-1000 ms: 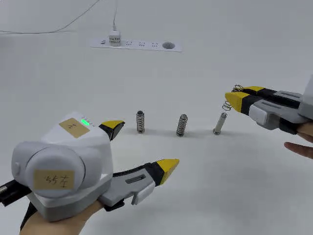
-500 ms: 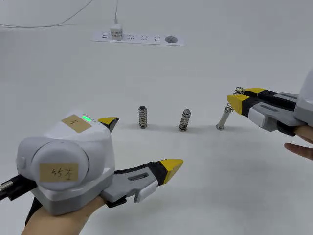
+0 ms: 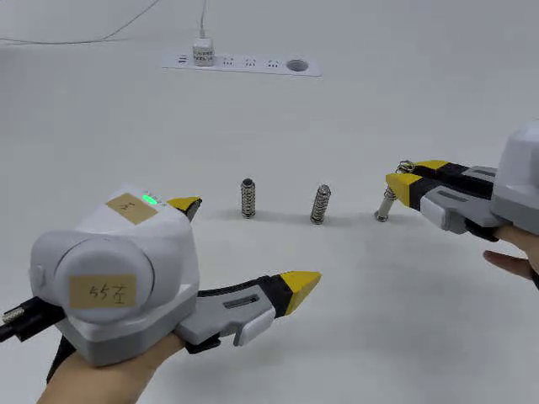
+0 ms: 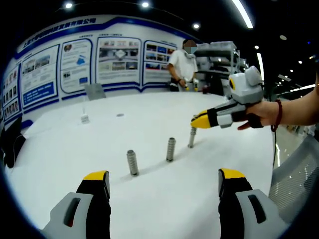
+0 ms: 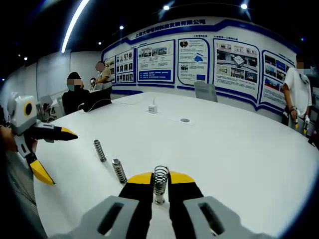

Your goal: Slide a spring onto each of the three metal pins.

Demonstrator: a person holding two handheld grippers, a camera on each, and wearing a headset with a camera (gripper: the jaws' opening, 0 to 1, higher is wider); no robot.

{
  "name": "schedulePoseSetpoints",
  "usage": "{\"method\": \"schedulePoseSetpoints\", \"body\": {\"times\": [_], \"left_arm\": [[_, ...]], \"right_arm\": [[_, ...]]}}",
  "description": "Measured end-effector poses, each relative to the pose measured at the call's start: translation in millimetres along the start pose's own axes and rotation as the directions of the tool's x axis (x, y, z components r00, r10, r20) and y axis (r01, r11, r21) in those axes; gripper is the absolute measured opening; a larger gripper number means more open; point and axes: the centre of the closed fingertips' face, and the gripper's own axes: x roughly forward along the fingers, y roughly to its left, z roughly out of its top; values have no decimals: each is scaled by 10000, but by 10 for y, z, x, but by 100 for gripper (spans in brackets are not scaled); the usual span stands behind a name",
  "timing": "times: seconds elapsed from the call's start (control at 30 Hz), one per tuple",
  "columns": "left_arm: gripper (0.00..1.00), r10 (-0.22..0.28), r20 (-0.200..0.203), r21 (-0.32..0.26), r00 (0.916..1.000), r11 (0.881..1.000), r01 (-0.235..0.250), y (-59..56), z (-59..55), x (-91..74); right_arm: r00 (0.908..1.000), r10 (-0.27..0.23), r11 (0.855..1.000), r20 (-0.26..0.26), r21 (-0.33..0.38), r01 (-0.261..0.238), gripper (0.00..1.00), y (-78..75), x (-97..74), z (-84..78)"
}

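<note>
Atop the leaning pin (image 3: 385, 206), right tongs (image 3: 406, 173) pinch an aligned spring (image 5: 160, 178); left tongs (image 3: 248, 242) spread.

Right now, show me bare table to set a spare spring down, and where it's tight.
The widest bare tabletop lies between the power strip and the left pin. Another patch lies in front of the middle pin, between the open left claw and right claw. Crowded: the rightmost pin, where the right claw holds a spring.
</note>
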Motion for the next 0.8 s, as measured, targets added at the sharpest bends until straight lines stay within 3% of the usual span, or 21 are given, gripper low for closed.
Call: {"method": "schedulePoseSetpoints", "body": {"times": [0.37,0.8], "left_arm": [[92,-104,-65,208,9999,9997,105,-38,-11,12],[91,-67,-79,139,9999,9999,68,-22,-16,10]], "right_arm": [[9994,-117,9999,-315,-49,116,12,26,61,-131],[9973,-231,9968,-696,742,282,12,-11,128,-319]]}}
